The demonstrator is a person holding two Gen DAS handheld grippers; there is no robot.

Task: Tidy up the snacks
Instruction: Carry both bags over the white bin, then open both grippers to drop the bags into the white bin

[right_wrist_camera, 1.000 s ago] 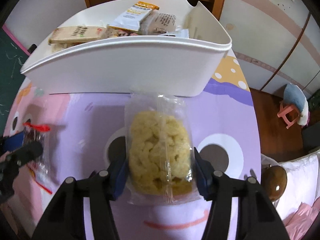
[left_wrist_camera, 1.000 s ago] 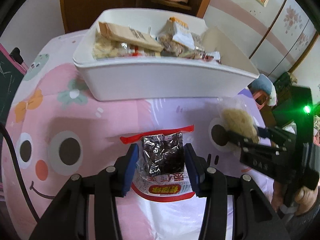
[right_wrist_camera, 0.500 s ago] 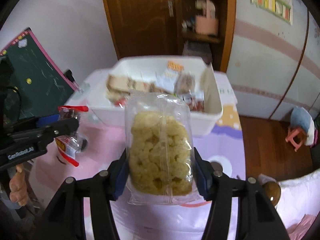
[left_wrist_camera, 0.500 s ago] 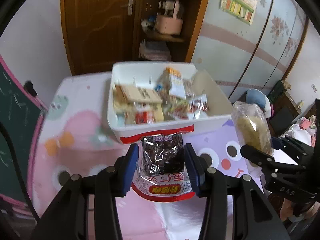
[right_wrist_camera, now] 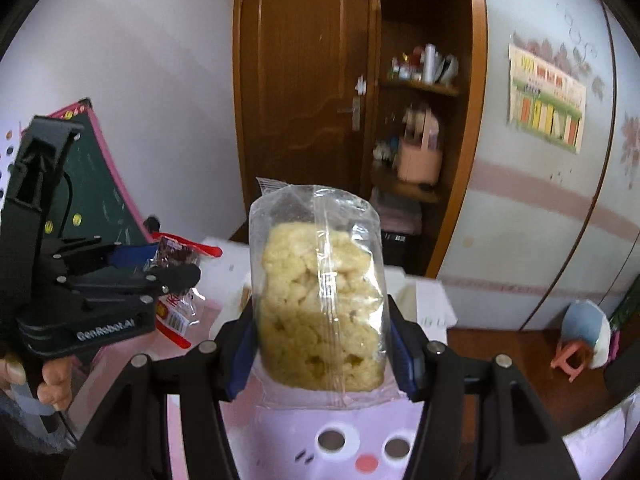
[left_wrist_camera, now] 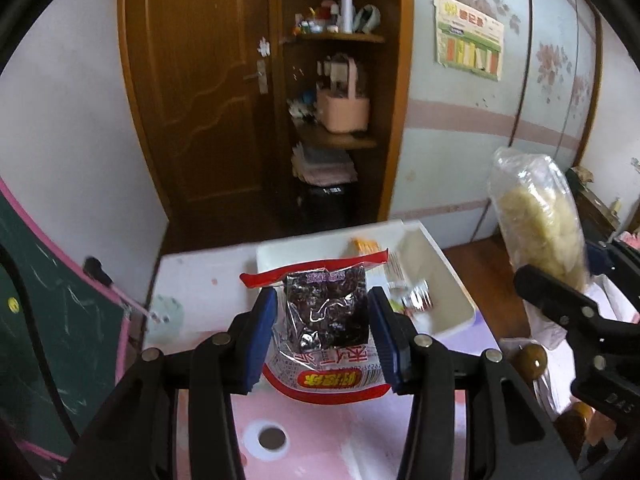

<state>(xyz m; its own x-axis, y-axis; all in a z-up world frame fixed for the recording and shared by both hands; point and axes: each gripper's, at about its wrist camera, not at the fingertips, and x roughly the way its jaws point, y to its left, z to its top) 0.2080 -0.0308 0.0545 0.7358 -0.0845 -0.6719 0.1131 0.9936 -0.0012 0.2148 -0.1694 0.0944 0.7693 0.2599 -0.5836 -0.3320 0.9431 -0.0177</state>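
My left gripper [left_wrist_camera: 322, 322] is shut on a red-and-clear packet of dark dried fruit [left_wrist_camera: 326, 316] and holds it high above the table. My right gripper [right_wrist_camera: 322, 344] is shut on a clear bag of yellow puffed snack [right_wrist_camera: 320, 296], also held high. The white snack bin [left_wrist_camera: 452, 284] stands on the table below and beyond both, with several wrapped snacks [left_wrist_camera: 416, 296] inside. In the left wrist view the yellow bag [left_wrist_camera: 536, 216] and right gripper [left_wrist_camera: 568, 300] are at the right. In the right wrist view the left gripper [right_wrist_camera: 132, 276] is at the left.
The pink cartoon table cover [left_wrist_camera: 320, 432] lies below. A green chalkboard [left_wrist_camera: 48, 344] stands at the left. A brown door [left_wrist_camera: 200, 92] and open shelves [left_wrist_camera: 336, 120] are behind the table. A small pink stool [right_wrist_camera: 572, 356] stands on the wooden floor at the right.
Both grippers have risen well above the table with their packets and tilted up, so the bin has dropped low in view and the door and shelves fill the background.
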